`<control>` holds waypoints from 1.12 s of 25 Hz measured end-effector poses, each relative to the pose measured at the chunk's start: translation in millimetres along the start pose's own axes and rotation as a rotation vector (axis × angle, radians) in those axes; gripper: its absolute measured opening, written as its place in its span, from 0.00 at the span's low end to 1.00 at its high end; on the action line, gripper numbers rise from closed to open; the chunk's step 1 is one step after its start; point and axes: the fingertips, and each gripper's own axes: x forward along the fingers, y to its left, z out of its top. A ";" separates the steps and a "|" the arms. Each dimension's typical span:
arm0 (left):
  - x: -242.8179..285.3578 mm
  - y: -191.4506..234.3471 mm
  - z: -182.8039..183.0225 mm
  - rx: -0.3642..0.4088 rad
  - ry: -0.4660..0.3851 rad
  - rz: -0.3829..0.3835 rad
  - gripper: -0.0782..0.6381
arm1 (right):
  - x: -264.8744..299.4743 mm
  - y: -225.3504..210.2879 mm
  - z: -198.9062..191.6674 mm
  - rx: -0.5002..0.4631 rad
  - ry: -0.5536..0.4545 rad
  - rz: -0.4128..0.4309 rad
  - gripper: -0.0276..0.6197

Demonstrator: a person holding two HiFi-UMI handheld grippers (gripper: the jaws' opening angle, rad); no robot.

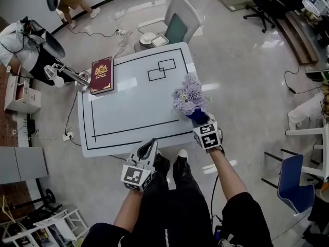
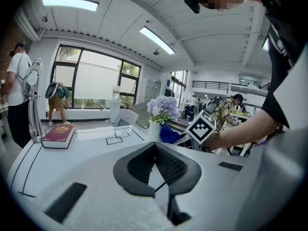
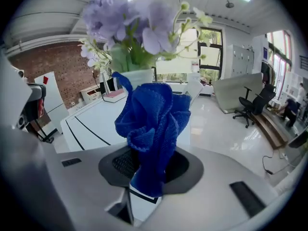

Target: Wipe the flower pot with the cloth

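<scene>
A white flower pot (image 1: 194, 112) with pale purple flowers (image 1: 188, 98) stands near the table's front right corner. My right gripper (image 1: 205, 124) is shut on a crumpled blue cloth (image 1: 198, 117) that presses against the pot's near side. In the right gripper view the cloth (image 3: 151, 121) bunches up out of the jaws, just in front of the pot (image 3: 139, 78). My left gripper (image 1: 149, 148) hovers at the table's front edge, left of the pot, shut on nothing. The left gripper view shows the pot (image 2: 154, 129), the cloth (image 2: 169, 134) and the right gripper's marker cube (image 2: 202, 126) ahead to the right.
A red book (image 1: 102, 74) lies at the far left of the white table (image 1: 128, 112), next to a silver lamp stand (image 1: 72, 76). A chair (image 1: 178, 20) stands behind the table, and a blue chair (image 1: 294, 181) is on the floor to my right. People stand at the far left.
</scene>
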 end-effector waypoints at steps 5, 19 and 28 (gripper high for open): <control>14.0 6.5 -0.7 -0.002 0.012 -0.002 0.12 | 22.7 -4.7 -27.7 0.014 0.090 0.025 0.22; 20.9 6.7 -2.3 -0.023 0.015 0.014 0.12 | 18.5 -32.8 14.3 -0.047 -0.001 0.032 0.22; 18.8 15.0 -10.7 -0.017 0.040 -0.007 0.12 | 21.2 -37.4 -36.8 0.031 0.126 0.018 0.22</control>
